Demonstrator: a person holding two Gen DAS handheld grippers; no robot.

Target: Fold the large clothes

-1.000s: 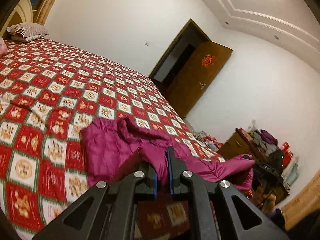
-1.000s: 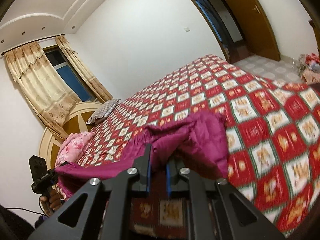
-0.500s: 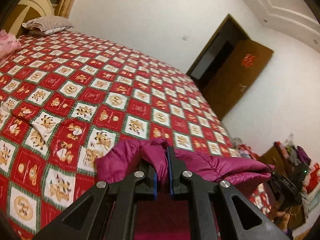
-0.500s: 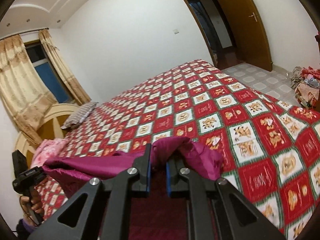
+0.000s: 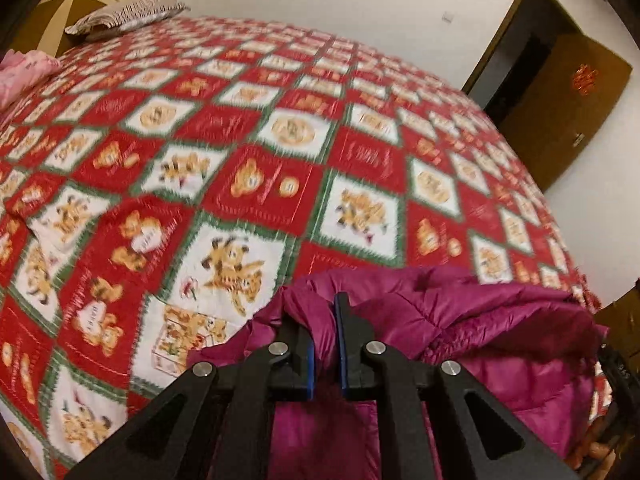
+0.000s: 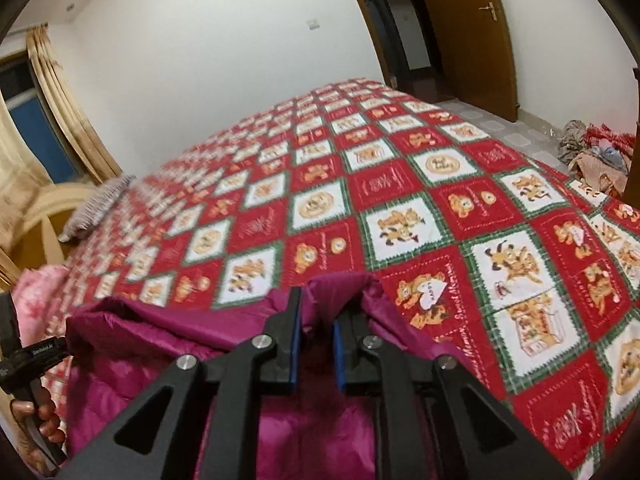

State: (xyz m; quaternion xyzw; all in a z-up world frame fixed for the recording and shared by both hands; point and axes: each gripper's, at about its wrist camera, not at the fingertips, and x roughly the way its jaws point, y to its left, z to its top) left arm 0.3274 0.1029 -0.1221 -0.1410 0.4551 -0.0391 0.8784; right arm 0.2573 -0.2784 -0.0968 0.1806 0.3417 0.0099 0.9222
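Note:
A magenta padded jacket (image 5: 472, 320) hangs between my two grippers above the near edge of the bed. My left gripper (image 5: 324, 312) is shut on one bunched corner of it. My right gripper (image 6: 318, 308) is shut on the other corner of the jacket (image 6: 160, 332). The top edge stretches between the two grips and the rest hangs below, out of sight. The left gripper's handle and the hand on it (image 6: 28, 364) show at the left of the right wrist view.
The bed (image 5: 280, 152) carries a red, white and green bear-patterned quilt (image 6: 400, 184). A striped pillow (image 5: 124, 12) and pink bedding (image 5: 24, 72) lie at the headboard. A brown door (image 6: 468, 32) stands open; a clothes pile (image 6: 596, 156) lies on the floor.
Both grippers have lifted the jacket off the quilt and pulled it back toward the near edge of the bed. The cameras have tilted down toward the quilt.

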